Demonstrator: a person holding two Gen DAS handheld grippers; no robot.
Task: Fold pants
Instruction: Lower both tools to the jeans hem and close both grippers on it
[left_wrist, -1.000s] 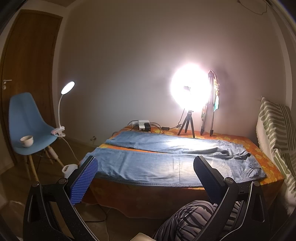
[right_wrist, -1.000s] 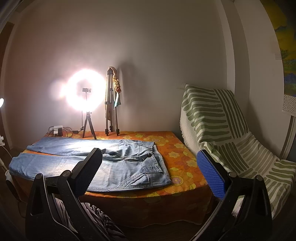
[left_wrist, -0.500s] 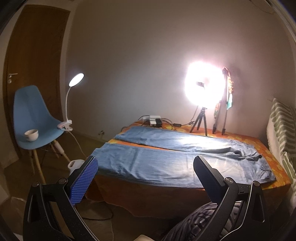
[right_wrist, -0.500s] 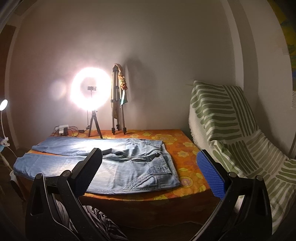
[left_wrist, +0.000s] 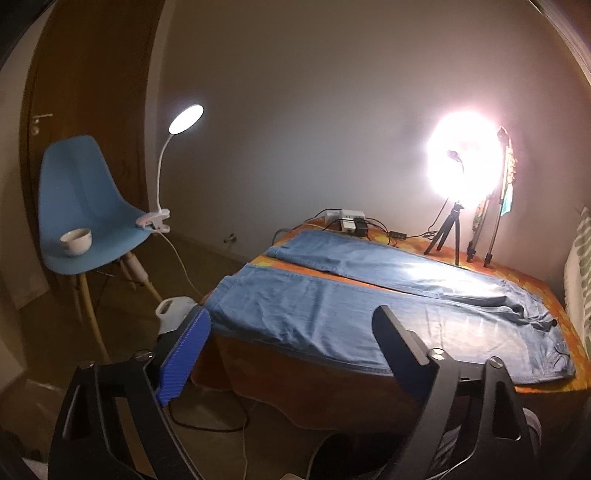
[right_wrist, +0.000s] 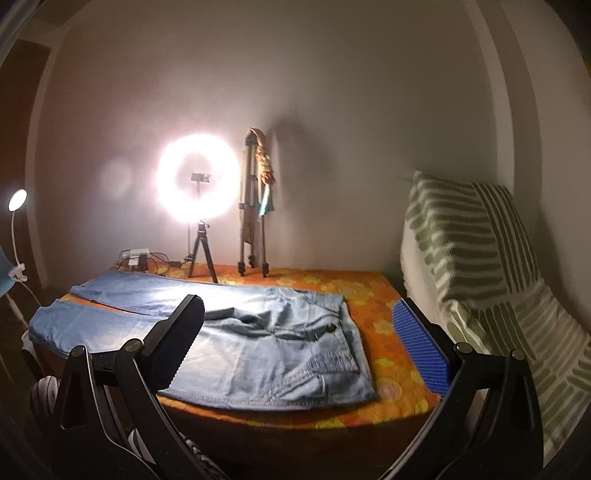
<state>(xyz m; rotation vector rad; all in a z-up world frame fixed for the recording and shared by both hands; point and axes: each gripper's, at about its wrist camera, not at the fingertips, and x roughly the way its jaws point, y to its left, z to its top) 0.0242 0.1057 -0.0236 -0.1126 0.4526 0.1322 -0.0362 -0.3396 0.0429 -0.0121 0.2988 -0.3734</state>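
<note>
Blue denim pants (left_wrist: 354, 299) lie spread flat on an orange flowered table (right_wrist: 380, 314), legs apart toward the left and waist to the right; they also show in the right wrist view (right_wrist: 258, 339). My left gripper (left_wrist: 291, 332) is open and empty, held off the table's front edge near the leg ends. My right gripper (right_wrist: 299, 325) is open and empty, held in front of the waist end.
A ring light on a small tripod (right_wrist: 199, 181), a folded tripod (right_wrist: 253, 206) and a power strip with cables (left_wrist: 351, 221) stand at the table's back. A blue chair (left_wrist: 81, 206) with a cup and clip lamp is left. A striped green couch (right_wrist: 491, 266) is right.
Both grippers have shifted closer to the table, the left one turning left toward the leg ends. The pants have not moved.
</note>
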